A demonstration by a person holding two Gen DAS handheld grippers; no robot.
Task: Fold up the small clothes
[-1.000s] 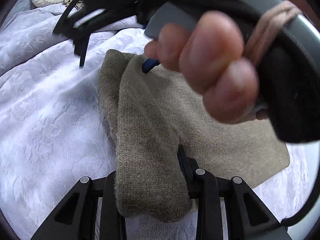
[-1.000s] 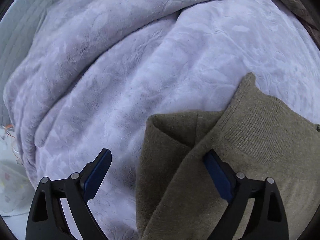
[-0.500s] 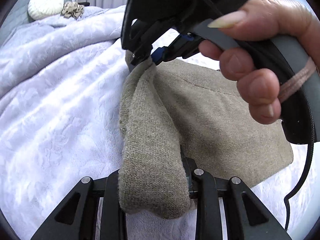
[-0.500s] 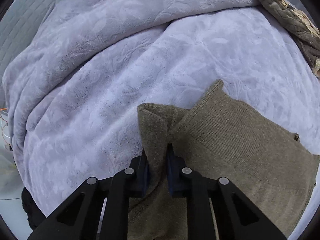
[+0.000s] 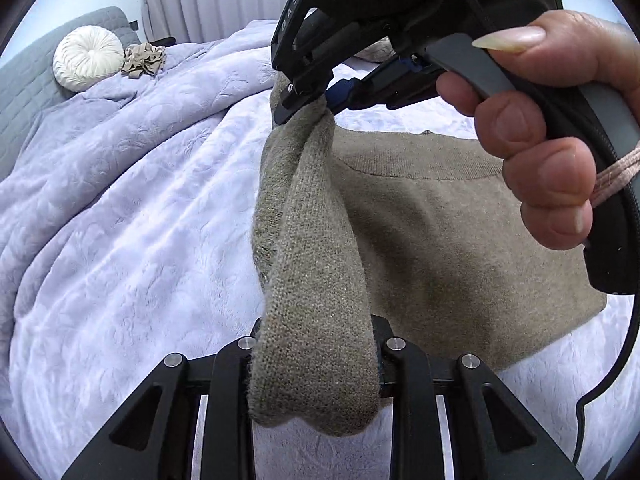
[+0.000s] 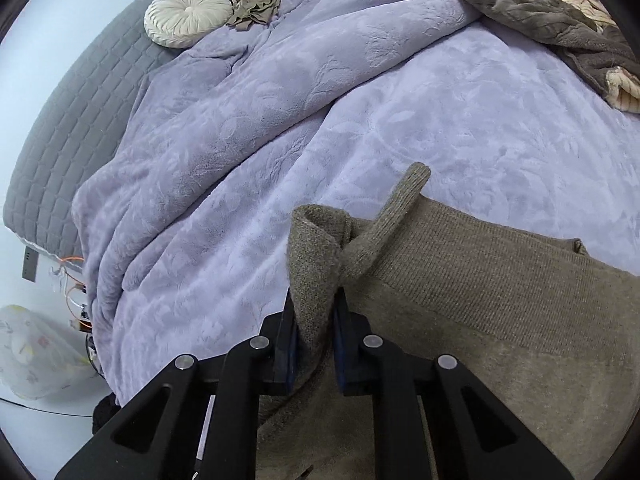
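Observation:
An olive-brown knit garment (image 5: 420,240) lies on the lilac blanket (image 5: 120,220). My left gripper (image 5: 316,364) is shut on its near left edge, with cloth bunched between the jaws. My right gripper (image 5: 316,100) shows at the top of the left wrist view, shut on the far end of the same edge, which hangs raised between the two grippers. In the right wrist view my right gripper (image 6: 316,328) pinches a fold of the garment (image 6: 480,300), and a ribbed strip sticks up beside it.
A round white cushion (image 6: 186,14) and a crumpled beige cloth (image 6: 256,6) lie at the far end of the bed, by a grey quilted headboard (image 6: 80,120). A brown and cream throw (image 6: 560,24) lies at the far right. A plastic bag (image 6: 36,352) sits on the floor at left.
My right gripper closed on the garment's far edge, then both grippers lifted that edge off the blanket. The left gripper stayed shut on the cloth.

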